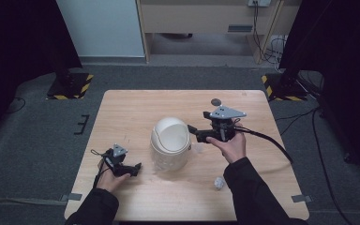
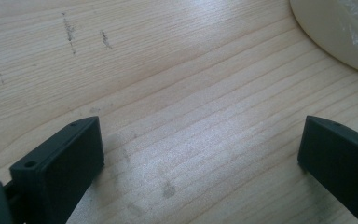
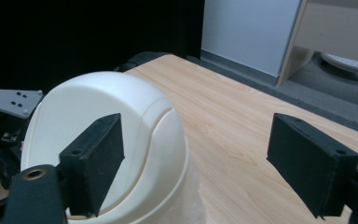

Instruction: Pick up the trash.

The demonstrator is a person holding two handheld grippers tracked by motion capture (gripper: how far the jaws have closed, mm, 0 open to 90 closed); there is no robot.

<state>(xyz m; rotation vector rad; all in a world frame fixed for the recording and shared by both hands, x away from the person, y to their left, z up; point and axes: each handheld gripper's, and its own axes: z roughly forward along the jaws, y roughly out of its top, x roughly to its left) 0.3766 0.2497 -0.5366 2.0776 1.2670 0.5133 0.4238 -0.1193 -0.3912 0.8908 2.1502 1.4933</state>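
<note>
Crumpled paper [image 1: 219, 183] is lying right of the domed bin [image 1: 170, 143] (cream-coloured); both claws, left [image 1: 135, 169] and right [image 1: 192, 131], are flanking it, released, grasping nothing.

Grey carpet floor [image 1: 37, 140] surrounds the wooden table [image 1: 136, 108]; wooden furniture [image 1: 201, 18] stands behind.

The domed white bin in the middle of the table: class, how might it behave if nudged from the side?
The domed white bin stands on a broad flat base, so it would probably slide, not tip. Its smooth, rounded top looks slippery, likely hard to pinch.
</note>
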